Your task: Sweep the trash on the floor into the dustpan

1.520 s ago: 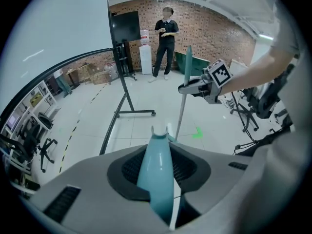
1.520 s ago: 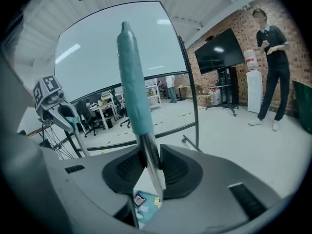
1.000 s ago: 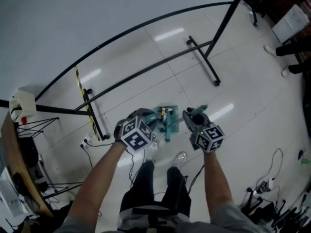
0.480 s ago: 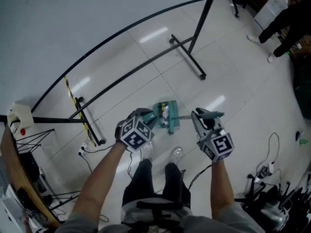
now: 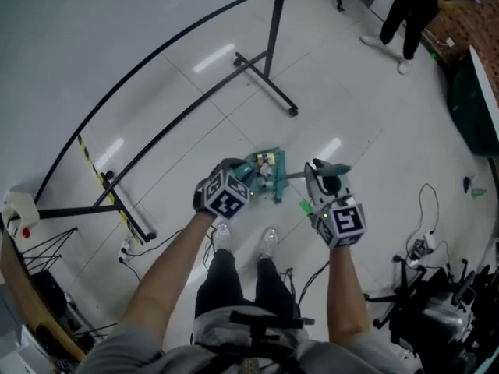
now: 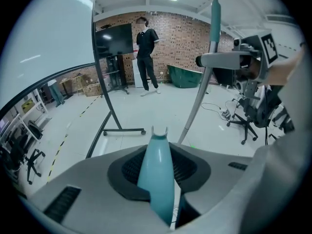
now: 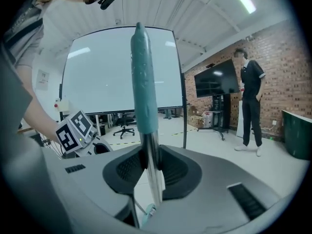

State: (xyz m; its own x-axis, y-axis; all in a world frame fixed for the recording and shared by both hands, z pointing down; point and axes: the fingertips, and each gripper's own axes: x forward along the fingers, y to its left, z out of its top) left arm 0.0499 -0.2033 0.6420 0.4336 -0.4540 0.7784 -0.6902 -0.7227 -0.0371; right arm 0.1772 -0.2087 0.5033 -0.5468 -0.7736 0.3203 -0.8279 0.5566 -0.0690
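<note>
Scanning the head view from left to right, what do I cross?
Yellow-black striped bar → left gripper → dustpan → right gripper, jaws just closed tighter on the broom handle → standing person → dark green tub.

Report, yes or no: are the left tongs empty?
No. In the left gripper view the left tongs are clamped on the teal dustpan handle, which runs up between their pads.

Left tool: jaws clamped on teal handle. Beyond: broom pole, standing person, black frame.
</note>
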